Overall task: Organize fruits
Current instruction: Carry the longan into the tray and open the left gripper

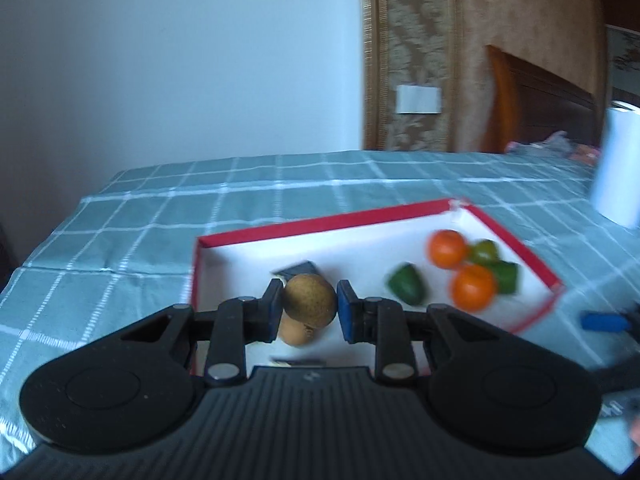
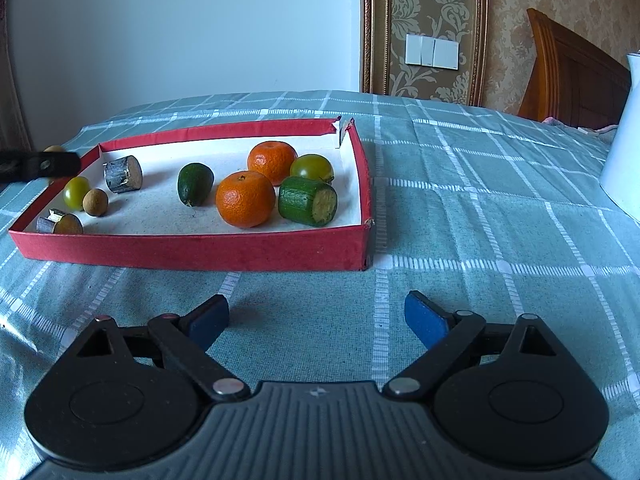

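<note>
Longan (image 1: pixel 310 295) in left gripper (image 1: pixel 308 310) (no legible writing)

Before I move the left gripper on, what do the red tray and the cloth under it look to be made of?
The red tray looks like cardboard: matte, slightly fuzzy red covering, white lining, and a far corner torn open showing a pale core. The cloth is probably woven cotton or a blend: matte teal with white check lines, thread texture and soft creases. Neither can be confirmed by look alone.
</note>
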`<state>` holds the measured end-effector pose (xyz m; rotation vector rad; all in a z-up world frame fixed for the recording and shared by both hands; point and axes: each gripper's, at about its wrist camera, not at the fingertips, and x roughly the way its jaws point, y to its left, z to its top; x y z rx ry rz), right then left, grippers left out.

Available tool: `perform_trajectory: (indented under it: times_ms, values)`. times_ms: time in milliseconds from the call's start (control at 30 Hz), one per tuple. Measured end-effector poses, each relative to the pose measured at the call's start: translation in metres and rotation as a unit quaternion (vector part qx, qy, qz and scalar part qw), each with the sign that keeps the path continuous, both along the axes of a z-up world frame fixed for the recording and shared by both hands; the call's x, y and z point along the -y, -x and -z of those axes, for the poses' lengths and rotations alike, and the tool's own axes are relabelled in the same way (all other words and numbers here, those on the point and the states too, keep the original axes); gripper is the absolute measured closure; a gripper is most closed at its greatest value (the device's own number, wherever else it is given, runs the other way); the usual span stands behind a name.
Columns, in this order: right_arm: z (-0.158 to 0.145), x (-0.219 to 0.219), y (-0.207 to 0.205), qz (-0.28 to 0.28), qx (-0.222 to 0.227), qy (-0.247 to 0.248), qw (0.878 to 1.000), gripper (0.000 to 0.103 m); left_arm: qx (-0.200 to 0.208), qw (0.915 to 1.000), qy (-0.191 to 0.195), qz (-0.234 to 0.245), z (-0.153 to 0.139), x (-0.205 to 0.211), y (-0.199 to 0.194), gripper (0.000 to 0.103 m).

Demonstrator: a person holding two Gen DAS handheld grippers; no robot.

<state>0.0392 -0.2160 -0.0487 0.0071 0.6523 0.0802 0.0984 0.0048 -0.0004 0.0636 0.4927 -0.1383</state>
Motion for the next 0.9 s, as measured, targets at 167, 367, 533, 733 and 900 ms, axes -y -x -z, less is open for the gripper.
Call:
perform_trajectory:
  times_ms: [167,367,533,733,900]
  values:
    - [0.0,0.0,0.0,0.0,0.0,0.0,1.0,0.008,-0.008,0.9992,-0.003,-0.038,0.008,-0.013,-0.034,0.077]
    - [0.0,0.0,0.0,0.0,0.0,0.0,1.0,0.008,-0.017,0.9978,0.001,-0.064,0.019,-0.022,-0.063,0.077]
    - [0.0,0.0,0.0,0.0,0.0,0.0,1.0,0.008,-0.033,0.9962,0.013,-0.08,0.022,-0.028,-0.082,0.077]
    - [0.0,0.0,-0.001,0.0,0.0,0.0,1.0,0.008,-0.072,0.9931,0.048,-0.08,0.028,-0.041,-0.098,0.077]
    - [0.0,0.0,0.0,0.0,0.0,0.0,1.0,0.008,-0.073,0.9938,0.038,-0.076,0.028,-0.038,-0.098,0.076]
